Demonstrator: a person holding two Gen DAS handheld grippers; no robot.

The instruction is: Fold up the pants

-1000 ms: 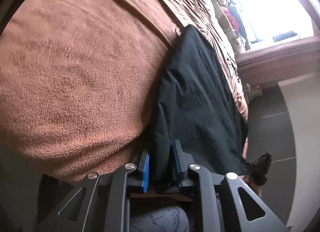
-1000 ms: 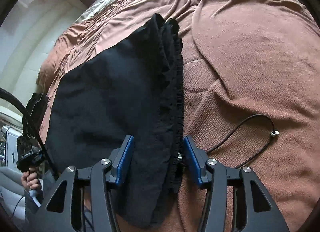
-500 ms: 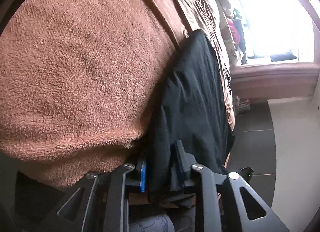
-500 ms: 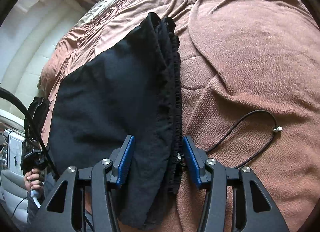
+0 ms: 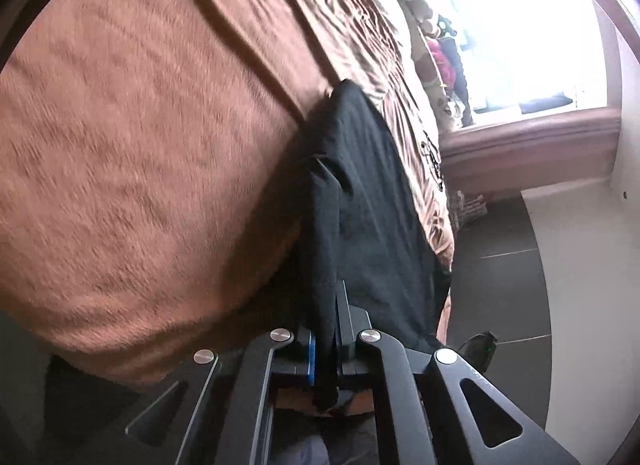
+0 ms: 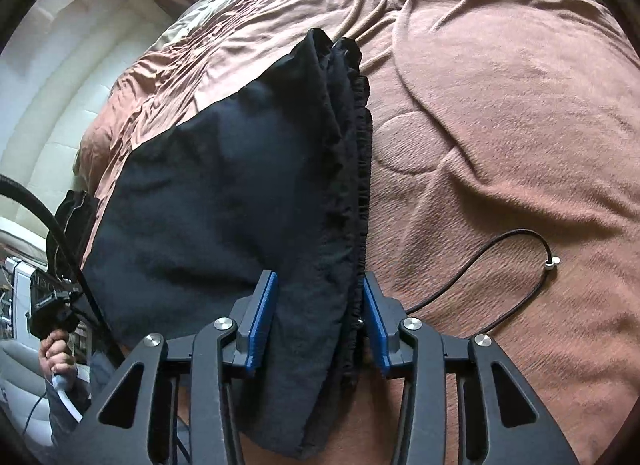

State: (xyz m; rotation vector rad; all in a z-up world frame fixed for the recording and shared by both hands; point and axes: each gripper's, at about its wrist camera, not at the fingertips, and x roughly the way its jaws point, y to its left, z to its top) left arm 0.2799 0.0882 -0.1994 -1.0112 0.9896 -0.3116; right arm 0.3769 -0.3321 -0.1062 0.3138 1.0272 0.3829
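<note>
Pants (image 6: 224, 201), black and already doubled over, lie on the brown blanket (image 6: 500, 113) of the bed, close to its near edge, with part of the cloth hanging over that edge. Nearest the left wrist camera, the left gripper (image 5: 325, 339) is clamped tight on a thin bunched fold of the pants (image 5: 372, 217), the blue pads pressed together on the cloth and the fabric stretching away from them along the bed edge. Nearest the right wrist camera, the right gripper (image 6: 318, 315) straddles the thick gathered waistband end, its blue pads (image 6: 262, 317) set wide with the bundle between them; the pads sit against the cloth on either side, but the jaws are far from closed. Just right of this gripper a thin black cord (image 6: 496, 253) with a small metal tip curves loosely over the blanket, touching it and lying apart from the pants. Farther off, a wrinkled satin cover (image 5: 360, 25) runs along the far side of the pants, and beyond it stand a bright window (image 5: 520, 37) and a dark tiled floor (image 5: 500, 277).
</note>
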